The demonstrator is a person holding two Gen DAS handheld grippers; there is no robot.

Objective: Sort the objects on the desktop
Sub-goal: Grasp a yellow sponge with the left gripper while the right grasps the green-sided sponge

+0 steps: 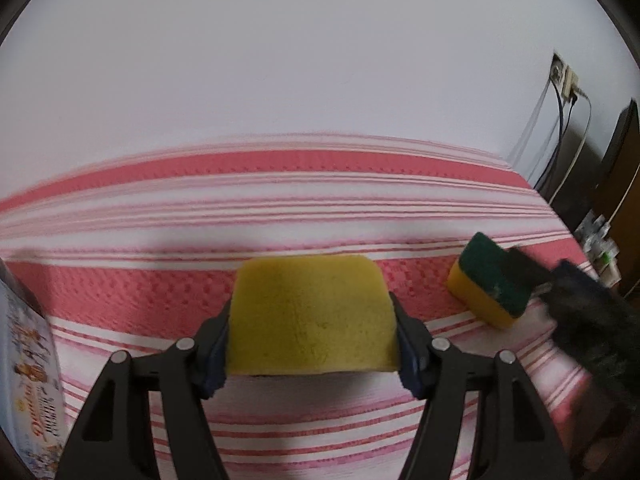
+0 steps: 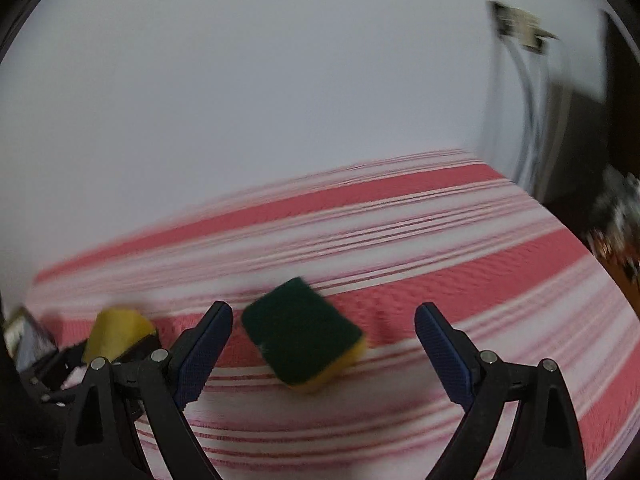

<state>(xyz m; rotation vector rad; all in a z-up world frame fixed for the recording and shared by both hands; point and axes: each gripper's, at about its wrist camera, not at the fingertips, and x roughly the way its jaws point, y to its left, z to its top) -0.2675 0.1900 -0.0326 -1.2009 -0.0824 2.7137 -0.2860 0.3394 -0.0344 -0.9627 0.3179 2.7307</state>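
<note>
My left gripper [image 1: 312, 322] is shut on a yellow sponge [image 1: 312, 316], held a little above the pink-and-white striped cloth [image 1: 280, 168]. A second sponge [image 2: 300, 328], dark green on top and yellow below, lies on the cloth. My right gripper [image 2: 326, 310] stands open around it, the sponge nearer the left finger [image 2: 208, 336], and neither pad touches it. The left wrist view shows this second sponge [image 1: 488, 280] at the right with the blurred right gripper [image 1: 544, 276] reaching it. In the right wrist view the held yellow sponge [image 2: 120, 332] shows at far left.
A printed box [image 1: 28, 360] stands at the left edge of the cloth. A white wall rises behind the table. A wall socket [image 1: 564, 78] with hanging cables sits past the table's right edge, beside dark furniture and small clutter [image 1: 600, 240].
</note>
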